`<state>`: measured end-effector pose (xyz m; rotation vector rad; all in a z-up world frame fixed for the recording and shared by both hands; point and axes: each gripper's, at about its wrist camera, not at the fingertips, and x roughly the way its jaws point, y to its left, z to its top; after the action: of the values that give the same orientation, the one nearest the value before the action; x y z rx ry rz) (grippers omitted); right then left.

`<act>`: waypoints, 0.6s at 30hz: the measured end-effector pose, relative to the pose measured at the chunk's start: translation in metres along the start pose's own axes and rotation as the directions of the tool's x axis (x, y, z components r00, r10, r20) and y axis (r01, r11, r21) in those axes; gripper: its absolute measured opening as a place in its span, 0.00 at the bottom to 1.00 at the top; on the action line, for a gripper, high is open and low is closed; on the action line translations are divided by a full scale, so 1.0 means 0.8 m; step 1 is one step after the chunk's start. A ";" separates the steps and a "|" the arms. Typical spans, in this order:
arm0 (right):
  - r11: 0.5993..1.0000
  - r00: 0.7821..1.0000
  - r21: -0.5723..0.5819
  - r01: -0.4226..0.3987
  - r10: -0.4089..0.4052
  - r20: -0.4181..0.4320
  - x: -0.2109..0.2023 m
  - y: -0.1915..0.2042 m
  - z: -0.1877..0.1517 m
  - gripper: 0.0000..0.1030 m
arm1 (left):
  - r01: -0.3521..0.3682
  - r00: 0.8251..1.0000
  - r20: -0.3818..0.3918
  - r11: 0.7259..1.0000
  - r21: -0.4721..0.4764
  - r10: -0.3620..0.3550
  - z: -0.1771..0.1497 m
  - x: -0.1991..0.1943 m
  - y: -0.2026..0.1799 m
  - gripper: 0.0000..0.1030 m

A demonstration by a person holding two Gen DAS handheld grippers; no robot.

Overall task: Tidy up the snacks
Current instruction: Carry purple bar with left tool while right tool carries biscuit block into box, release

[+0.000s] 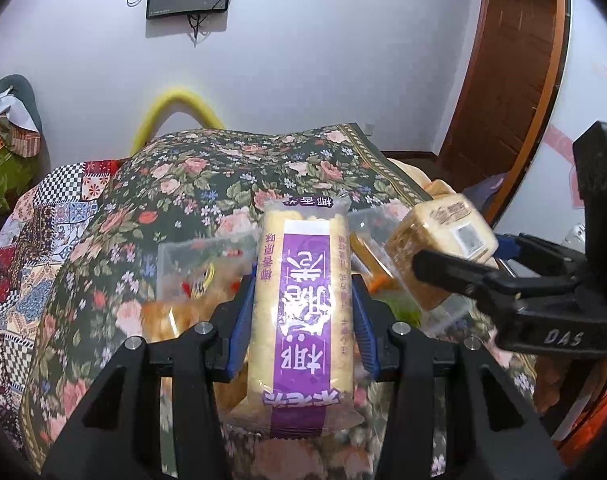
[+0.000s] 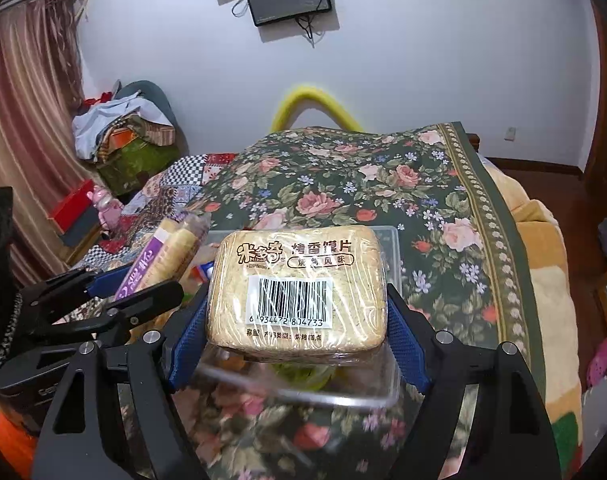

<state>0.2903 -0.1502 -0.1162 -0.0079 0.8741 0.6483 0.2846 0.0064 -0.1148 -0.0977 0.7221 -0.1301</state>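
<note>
My left gripper (image 1: 301,312) is shut on a long pale-yellow snack pack with a purple label (image 1: 299,312), held above the floral cloth; it also shows at the left of the right wrist view (image 2: 163,256). My right gripper (image 2: 297,320) is shut on a tan baked-slice pack with a barcode (image 2: 295,288), held over a clear plastic box (image 2: 387,240). The right gripper (image 1: 455,268) and its pack (image 1: 443,240) show at the right of the left wrist view. The clear box (image 1: 191,256) holds several other snacks, blurred.
A floral cloth (image 2: 383,176) covers the bed-like surface, with a patchwork quilt (image 1: 43,220) to the left. A yellow tube (image 1: 175,100) arches behind it. Clutter (image 2: 123,128) and curtains (image 2: 23,100) stand at left, a wooden door (image 1: 515,80) at right.
</note>
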 end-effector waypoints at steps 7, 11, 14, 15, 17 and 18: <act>1.000 0.999 -0.003 0.005 -0.005 -0.037 0.034 -0.007 0.002 0.75 | -0.005 1.000 -0.016 1.000 -0.019 0.004 0.007 0.035 0.009 0.44; 1.000 0.998 0.026 -0.009 0.011 -0.062 0.045 -0.012 -0.001 0.77 | 0.000 1.000 -0.030 0.999 -0.054 -0.001 0.004 0.046 0.017 0.44; 0.999 0.999 0.035 -0.015 0.017 -0.048 0.041 -0.012 -0.002 0.77 | -0.004 1.000 -0.026 0.999 -0.051 0.003 0.003 0.043 0.014 0.44; 0.999 0.999 0.034 -0.014 0.015 -0.042 0.038 -0.011 -0.001 0.77 | -0.003 1.000 -0.025 0.999 -0.048 0.002 0.003 0.042 0.013 0.45; 1.000 0.999 0.027 -0.010 0.010 -0.031 0.030 -0.010 0.002 0.77 | 0.000 1.000 -0.017 0.999 -0.041 0.000 0.003 0.033 0.010 0.45; 1.000 1.000 0.022 -0.003 0.004 -0.024 0.024 -0.008 0.003 0.77 | -0.001 1.000 -0.012 0.999 -0.039 0.001 0.004 0.028 0.009 0.45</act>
<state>0.3041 -0.1450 -0.1299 0.0057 0.9040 0.6432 0.3037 0.0101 -0.1280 -0.1336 0.7372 -0.1161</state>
